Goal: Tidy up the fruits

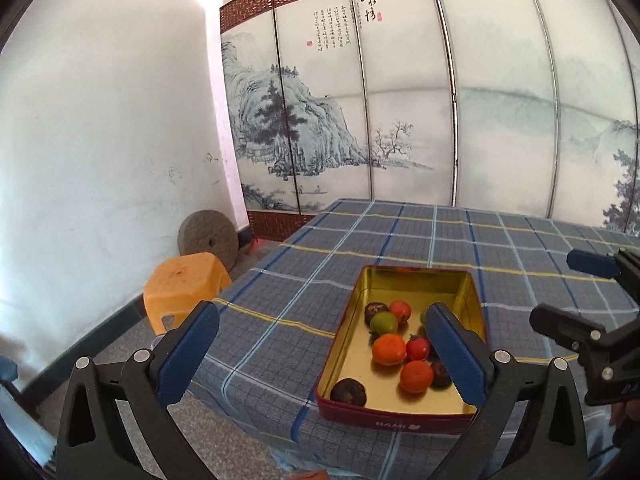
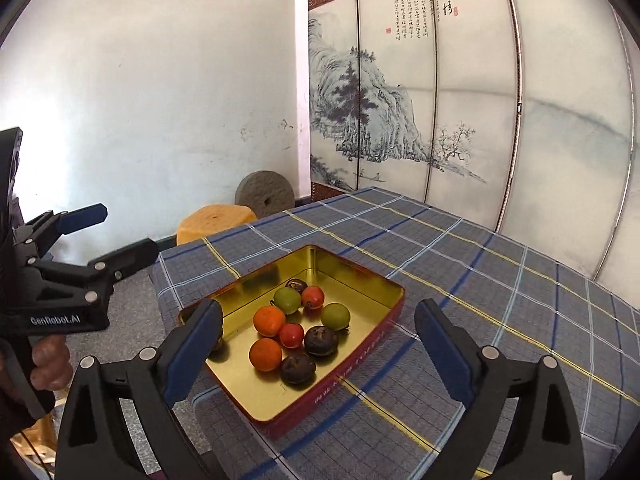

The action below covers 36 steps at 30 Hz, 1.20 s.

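A red tin with a gold inside point(image 1: 340, 344) point(image 2: 360, 276) sits on the checked tablecloth near the table's front left corner. It holds several small fruits: two oranges point(image 1: 388, 349) point(image 2: 269, 321), red ones point(image 2: 291, 335), green ones point(image 2: 335, 316) and dark brown ones point(image 1: 348, 391) point(image 2: 321, 340). My left gripper point(image 1: 320, 356) is open and empty, held above and in front of the tin. My right gripper point(image 2: 320, 356) is open and empty, also above the tin's near side. Each gripper shows at the edge of the other's view.
The table point(image 1: 520, 248) point(image 2: 500, 280) is covered in a blue-grey checked cloth. A painted folding screen point(image 1: 400, 100) stands behind it. An orange plastic stool point(image 1: 184, 284) point(image 2: 216, 220) and a round stone disc point(image 1: 208, 236) stand on the floor at the left by the white wall.
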### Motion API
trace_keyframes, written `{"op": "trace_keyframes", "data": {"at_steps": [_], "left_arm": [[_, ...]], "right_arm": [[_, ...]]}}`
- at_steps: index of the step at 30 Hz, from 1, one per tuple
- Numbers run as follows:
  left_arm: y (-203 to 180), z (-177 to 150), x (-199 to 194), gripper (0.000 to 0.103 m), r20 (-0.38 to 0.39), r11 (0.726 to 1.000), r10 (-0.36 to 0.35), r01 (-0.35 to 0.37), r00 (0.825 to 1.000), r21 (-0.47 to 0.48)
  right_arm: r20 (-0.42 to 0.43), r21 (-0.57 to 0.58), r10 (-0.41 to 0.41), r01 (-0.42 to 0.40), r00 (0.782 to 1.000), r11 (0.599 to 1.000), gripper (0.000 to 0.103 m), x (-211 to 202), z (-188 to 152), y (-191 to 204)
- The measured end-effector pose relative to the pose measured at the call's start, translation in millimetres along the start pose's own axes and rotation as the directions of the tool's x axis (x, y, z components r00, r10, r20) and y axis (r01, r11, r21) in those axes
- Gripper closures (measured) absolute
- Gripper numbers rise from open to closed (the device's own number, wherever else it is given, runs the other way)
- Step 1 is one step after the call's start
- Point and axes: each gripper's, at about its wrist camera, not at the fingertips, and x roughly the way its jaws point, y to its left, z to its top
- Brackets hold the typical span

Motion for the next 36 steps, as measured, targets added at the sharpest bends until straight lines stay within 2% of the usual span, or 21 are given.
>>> {"op": "trace_keyframes", "data": {"at_steps": [4, 14, 23, 29, 32, 34, 36], "left_arm": [[-2.5, 8.6, -19.2, 0.000, 0.038, 1.000, -0.020, 0.021, 0.999, -0.019], [-18.5, 17.3, -64.6, 0.000, 0.119, 0.999, -0.040, 0.039, 0.992, 0.010], [-42.3, 23.0, -88.7, 0.000, 0.116, 0.993, -0.107, 0.101, 0.987, 0.057], [-64.5, 21.9, -84.7, 0.000, 0.071, 0.985, -0.148, 0.140, 0.986, 0.096], [-75.8, 22.4, -73.6, 0.000, 0.030, 0.987, -0.132, 0.128, 0.991, 0.101], [-80.0, 22.6, -65.5, 0.000, 0.005, 0.986, -0.140, 0.139, 0.990, 0.088], [-83.7, 24.0, -58.6, 0.000, -0.016, 0.987, -0.139, 0.139, 0.990, 0.075]], "right_arm": [[0.019, 0.005, -0.012, 0.012, 1.000, 1.000, 0.007, -17.1, -4.0, -2.9], [0.078, 0.005, -0.027, 0.027, 0.997, 1.000, 0.006, -56.3, -7.0, -4.8], [0.090, 0.028, -0.056, 0.054, 0.994, 0.998, 0.002, -81.4, -17.1, -21.5], [0.039, 0.059, -0.104, 0.102, 0.994, 0.993, 0.001, -85.0, -35.7, -60.9], [-0.033, 0.080, -0.153, 0.155, 0.988, 0.985, 0.001, -78.2, -52.0, -98.3], [-0.091, 0.090, -0.197, 0.205, 0.976, 0.975, 0.001, -72.1, -66.4, -130.1], [-0.196, 0.101, -0.260, 0.283, 0.946, 0.954, 0.001, -61.6, -84.5, -171.5]]}}
